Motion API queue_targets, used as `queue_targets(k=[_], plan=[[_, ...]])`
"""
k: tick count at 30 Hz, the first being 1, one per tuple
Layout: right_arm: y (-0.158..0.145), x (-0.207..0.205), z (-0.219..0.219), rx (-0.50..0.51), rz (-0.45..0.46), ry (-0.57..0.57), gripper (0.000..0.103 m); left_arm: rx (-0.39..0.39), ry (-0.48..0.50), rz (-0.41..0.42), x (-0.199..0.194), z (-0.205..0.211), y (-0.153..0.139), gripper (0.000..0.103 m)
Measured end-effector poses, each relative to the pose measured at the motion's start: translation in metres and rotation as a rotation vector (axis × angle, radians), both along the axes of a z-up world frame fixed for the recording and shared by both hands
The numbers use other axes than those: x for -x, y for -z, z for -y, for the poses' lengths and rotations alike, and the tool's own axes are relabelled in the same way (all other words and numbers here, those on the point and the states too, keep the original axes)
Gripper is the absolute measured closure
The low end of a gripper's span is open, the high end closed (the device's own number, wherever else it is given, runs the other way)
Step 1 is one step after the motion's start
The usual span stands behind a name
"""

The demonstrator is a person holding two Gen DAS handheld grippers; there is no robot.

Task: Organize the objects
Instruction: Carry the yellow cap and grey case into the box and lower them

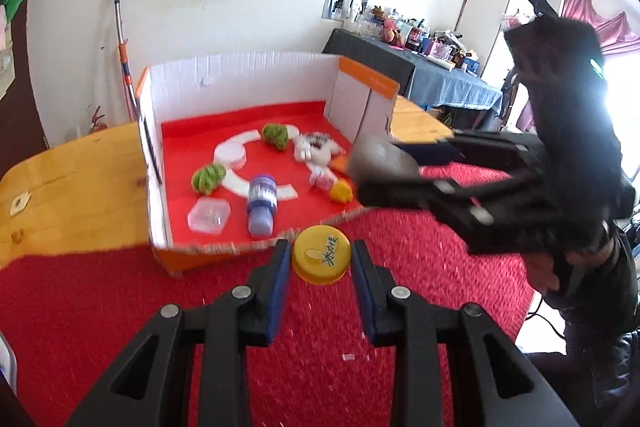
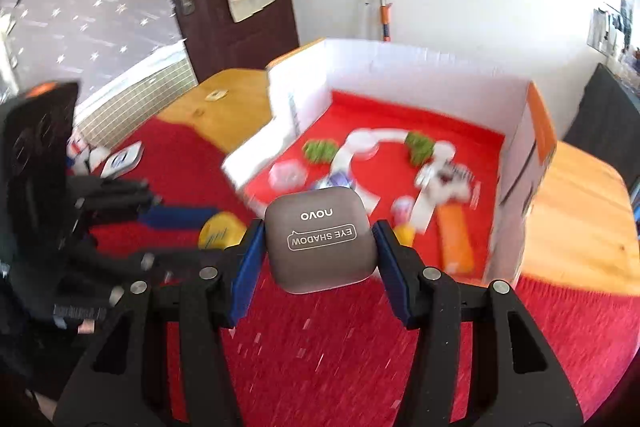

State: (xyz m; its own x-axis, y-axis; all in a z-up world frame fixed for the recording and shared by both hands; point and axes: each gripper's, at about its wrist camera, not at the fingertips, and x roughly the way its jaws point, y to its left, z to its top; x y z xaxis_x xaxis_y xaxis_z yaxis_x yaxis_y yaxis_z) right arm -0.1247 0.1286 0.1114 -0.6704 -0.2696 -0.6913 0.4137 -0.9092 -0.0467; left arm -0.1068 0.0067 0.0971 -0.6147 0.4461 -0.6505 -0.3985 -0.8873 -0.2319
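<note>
My right gripper (image 2: 318,241) is shut on a grey-brown eye shadow case (image 2: 322,239) and holds it above the red mat, near the front edge of the open cardboard box (image 2: 400,67). In the left wrist view the case (image 1: 382,163) hangs at the box's (image 1: 240,71) front right corner. My left gripper (image 1: 321,259) has its blue pads on either side of a yellow round lid (image 1: 322,259) that is just in front of the box; whether it is lifted I cannot tell. The lid (image 2: 222,229) also shows blurred in the right wrist view.
The box holds two green pompoms (image 1: 275,135), a white plush toy (image 1: 316,149), a purple bottle (image 1: 262,205), a clear small case (image 1: 208,215), a white round tin (image 1: 231,155) and a small yellow toy (image 1: 340,191). A red mat (image 1: 120,307) covers the wooden table (image 1: 72,187).
</note>
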Motion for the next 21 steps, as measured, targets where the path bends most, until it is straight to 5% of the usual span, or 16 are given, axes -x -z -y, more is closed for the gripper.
queue_targets(k=[10,21], plan=[[0.017,0.111,-0.005,-0.009,0.207,0.132,0.051,0.064,0.012,0.070,0.074,0.009,-0.002,0.071],[0.041,0.146,-0.008,-0.047,0.311,0.150,0.051,0.081,0.021,0.151,0.115,0.013,0.018,0.071]])
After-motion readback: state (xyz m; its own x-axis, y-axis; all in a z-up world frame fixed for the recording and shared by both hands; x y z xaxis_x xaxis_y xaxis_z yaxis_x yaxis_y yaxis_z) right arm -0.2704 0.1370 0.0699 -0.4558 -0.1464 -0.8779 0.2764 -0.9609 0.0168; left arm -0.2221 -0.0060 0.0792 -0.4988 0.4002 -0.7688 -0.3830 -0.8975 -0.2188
